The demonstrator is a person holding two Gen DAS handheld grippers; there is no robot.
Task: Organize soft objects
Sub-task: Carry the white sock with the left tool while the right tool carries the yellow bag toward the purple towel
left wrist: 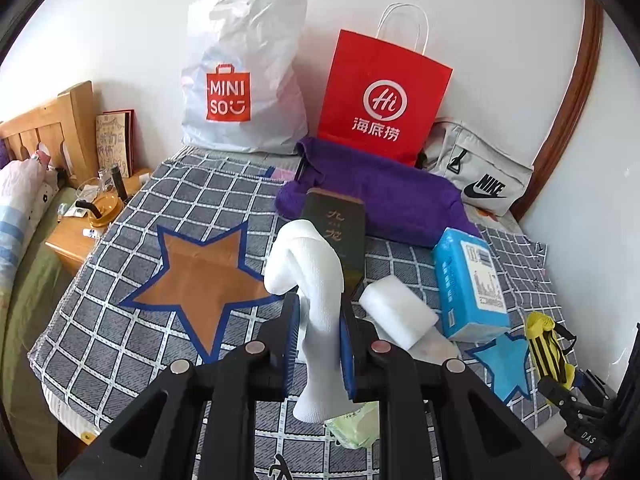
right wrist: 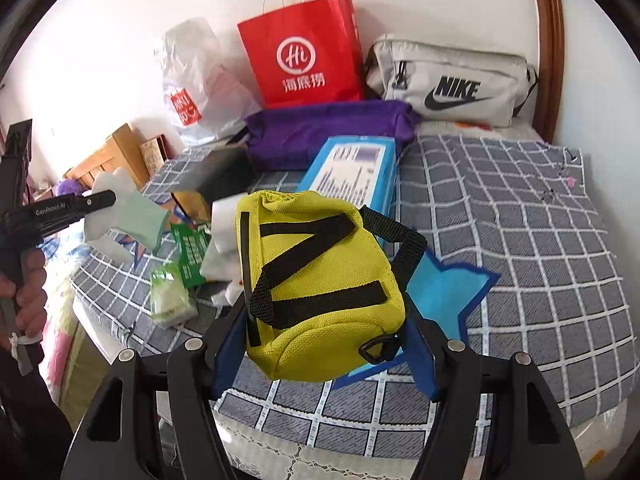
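Note:
A white sock (left wrist: 310, 268) hangs between the blue pads of my left gripper (left wrist: 320, 320), which is shut on it above the checked bed cover (left wrist: 120, 340). In the right wrist view that same gripper (right wrist: 102, 200) shows at the left, with a hand below it. My right gripper (right wrist: 324, 320) is shut on a yellow pouch (right wrist: 320, 280) with black straps, held clear of the bed over a light blue star patch (right wrist: 444, 292). The pouch (left wrist: 544, 352) also shows at the right of the left wrist view. A brown star patch (left wrist: 200, 280) lies left of the sock.
On the bed lie a purple towel (left wrist: 376, 196), a blue tissue pack (left wrist: 468, 284), a white foam block (left wrist: 400, 312), a dark box (left wrist: 336, 228) and a green packet (left wrist: 354, 424). A Miniso bag (left wrist: 240, 80), red paper bag (left wrist: 384, 96) and Nike bag (left wrist: 480, 172) line the wall. A nightstand (left wrist: 76, 240) stands left.

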